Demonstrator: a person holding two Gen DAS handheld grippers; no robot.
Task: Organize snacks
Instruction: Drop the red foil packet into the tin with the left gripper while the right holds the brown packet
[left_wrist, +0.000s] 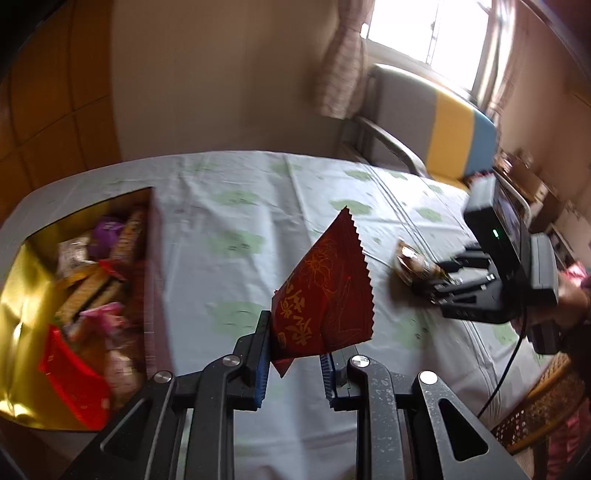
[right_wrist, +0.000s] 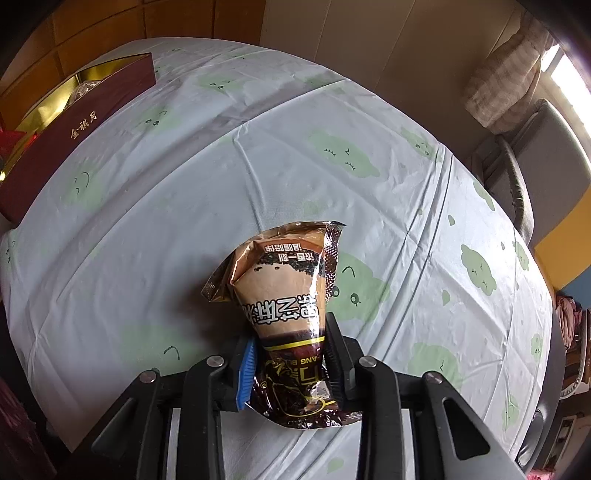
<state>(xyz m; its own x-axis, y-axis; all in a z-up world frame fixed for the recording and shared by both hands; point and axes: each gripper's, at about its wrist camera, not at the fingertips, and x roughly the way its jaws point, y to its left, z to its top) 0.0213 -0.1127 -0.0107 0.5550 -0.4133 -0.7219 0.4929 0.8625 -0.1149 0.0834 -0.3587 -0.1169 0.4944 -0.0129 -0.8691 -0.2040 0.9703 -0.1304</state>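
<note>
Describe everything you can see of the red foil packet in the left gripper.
The red foil packet with gold print is flat, glossy and creased, with a zigzag-cut edge along its top and right side. It stands tilted above the pale green-patterned tablecloth, its lower end pinched in the left gripper, one corner poking below the blue pads. Nothing else touches it.
</note>
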